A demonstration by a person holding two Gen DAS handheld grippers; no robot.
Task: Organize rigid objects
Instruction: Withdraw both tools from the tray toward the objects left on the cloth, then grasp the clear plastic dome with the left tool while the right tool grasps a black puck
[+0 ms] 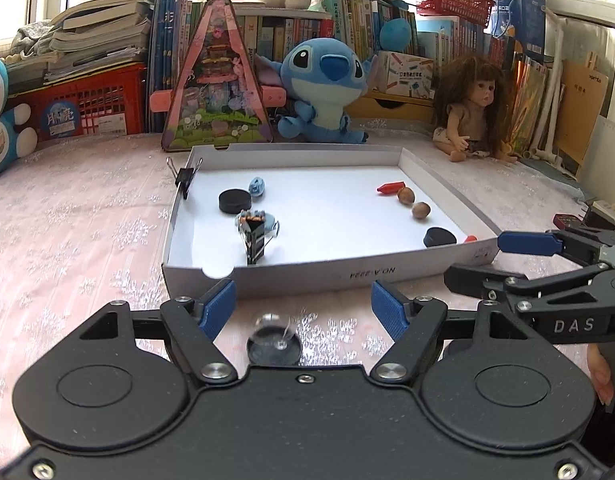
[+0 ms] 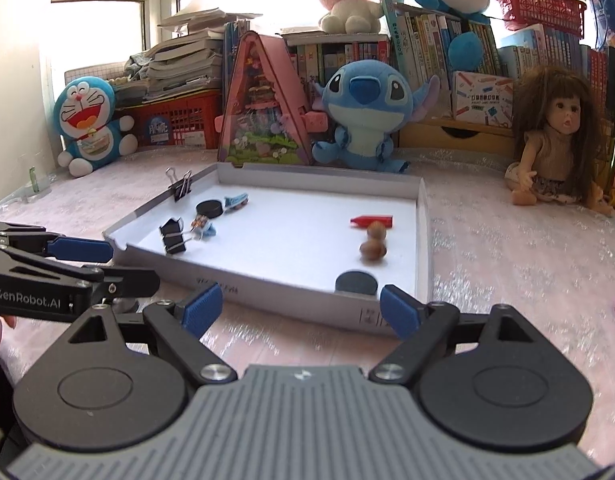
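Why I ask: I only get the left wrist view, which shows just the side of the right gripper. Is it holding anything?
Observer: No. The right gripper is open, with nothing between its pads.
Operator: What is straight ahead of it?
Observer: The near wall of the tray, with a black disc lying just inside it.
Operator: Anything left of the tray that my view cuts off?
Observer: A small green-and-clear piece stands on the tablecloth beside the Doraemon plush; I cannot tell what it is.
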